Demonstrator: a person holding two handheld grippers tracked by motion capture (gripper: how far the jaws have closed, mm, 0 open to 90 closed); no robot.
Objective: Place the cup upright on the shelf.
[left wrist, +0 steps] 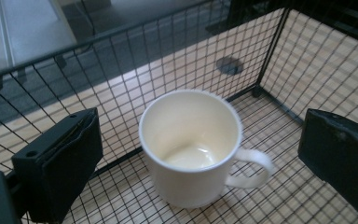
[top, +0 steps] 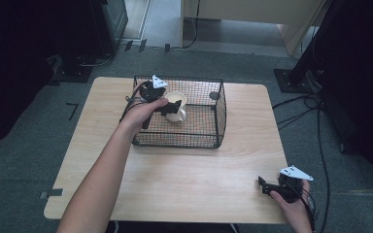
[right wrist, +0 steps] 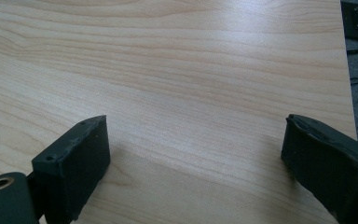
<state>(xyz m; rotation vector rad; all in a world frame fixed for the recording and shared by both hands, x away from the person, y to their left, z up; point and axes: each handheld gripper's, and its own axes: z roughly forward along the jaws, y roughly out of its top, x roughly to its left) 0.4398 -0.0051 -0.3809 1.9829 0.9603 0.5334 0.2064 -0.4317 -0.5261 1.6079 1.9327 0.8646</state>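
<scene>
A white mug (top: 176, 108) (left wrist: 191, 147) stands upright and empty inside a black wire basket (top: 201, 132) on the wooden table (top: 184, 170). My left gripper (top: 171, 107) (left wrist: 200, 158) reaches into the basket from the left, open, its jaws wide on either side of the mug without touching it. The mug's handle (left wrist: 254, 165) points toward the jaw on the right of the left gripper view. My right gripper (top: 267, 187) (right wrist: 193, 154) rests low over the table's near right corner, open, with bare wood between its jaws.
The basket's wire walls (left wrist: 279, 56) stand close around the left gripper. A dark round disc (top: 214, 95) (left wrist: 229, 65) lies beyond the basket's far side. Cables (top: 315, 121) run over the grey floor to the right. The table's right edge (right wrist: 349, 93) is near the right gripper.
</scene>
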